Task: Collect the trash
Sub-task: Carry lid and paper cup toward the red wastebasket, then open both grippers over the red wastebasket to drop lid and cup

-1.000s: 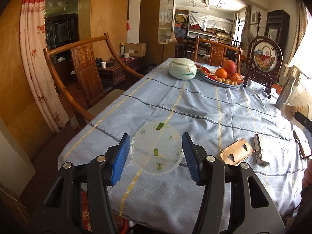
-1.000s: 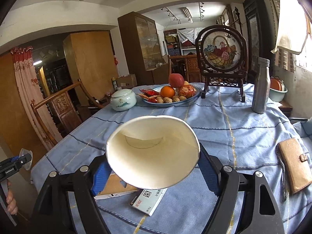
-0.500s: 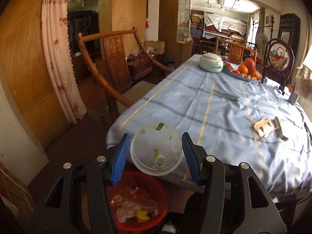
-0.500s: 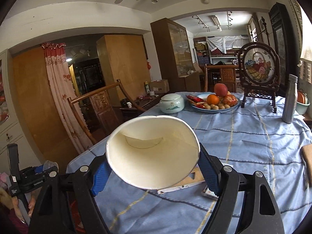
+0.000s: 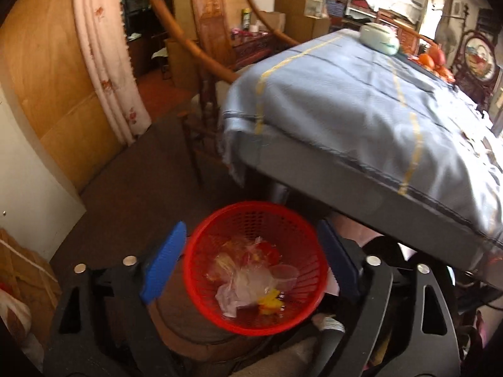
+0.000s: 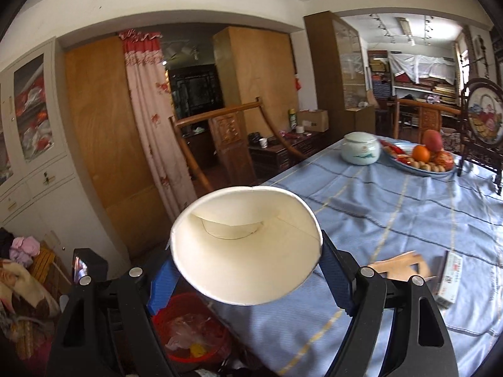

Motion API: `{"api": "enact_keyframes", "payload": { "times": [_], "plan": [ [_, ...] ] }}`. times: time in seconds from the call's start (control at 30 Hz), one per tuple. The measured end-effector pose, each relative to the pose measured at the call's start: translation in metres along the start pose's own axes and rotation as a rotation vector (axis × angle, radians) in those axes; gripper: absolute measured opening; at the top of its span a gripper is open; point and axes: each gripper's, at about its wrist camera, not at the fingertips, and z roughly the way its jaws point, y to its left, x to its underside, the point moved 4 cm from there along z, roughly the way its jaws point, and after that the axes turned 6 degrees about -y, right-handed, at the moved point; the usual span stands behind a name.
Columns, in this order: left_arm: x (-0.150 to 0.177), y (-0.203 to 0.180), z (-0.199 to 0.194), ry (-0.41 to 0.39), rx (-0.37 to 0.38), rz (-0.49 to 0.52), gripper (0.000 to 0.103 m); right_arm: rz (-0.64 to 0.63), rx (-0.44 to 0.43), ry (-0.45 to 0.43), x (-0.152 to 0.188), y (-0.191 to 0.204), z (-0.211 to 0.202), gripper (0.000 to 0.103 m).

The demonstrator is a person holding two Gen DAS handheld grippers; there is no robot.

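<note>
Basket: red plastic mesh basket on floor beside table, trash inside.
Left gripper: jaws opening, nothing between them, above basket.
Right gripper: clamps white paper cup over table edge.
Risk: released there, cup misses basket.
</note>
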Motion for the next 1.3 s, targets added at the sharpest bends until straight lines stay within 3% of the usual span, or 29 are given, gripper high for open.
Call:
{"api": "enact_keyframes", "payload": {
  "times": [0.27,0.6,0.83,0.97,1.3],
  "plan": [
    [-0.011,0.040,-0.015,-0.074,-0.098,-0.085,0.092,-0.031,-0.068,0.085,0.019,0.042,0.028,0.079],
    [-0.016,0.082,-0.026,-0.126,-0.162,-0.157,0.094,-0.083,-0.178,0.223,0.057,0.100,0.078,0.080],
    [-0.017,0.098,-0.025,-0.136,-0.198,-0.170,0.094,-0.095,-0.215,0.330,0.081,0.119,0.117,0.088],
    [-0.016,0.100,-0.026,-0.138,-0.191,-0.177,0.094,-0.072,-0.211,0.335,0.081,0.111,0.119,0.089],
    [-0.024,0.089,-0.037,-0.161,-0.182,-0.156,0.094,-0.038,-0.167,0.253,0.066,0.082,0.092,0.091]
  ]
}}
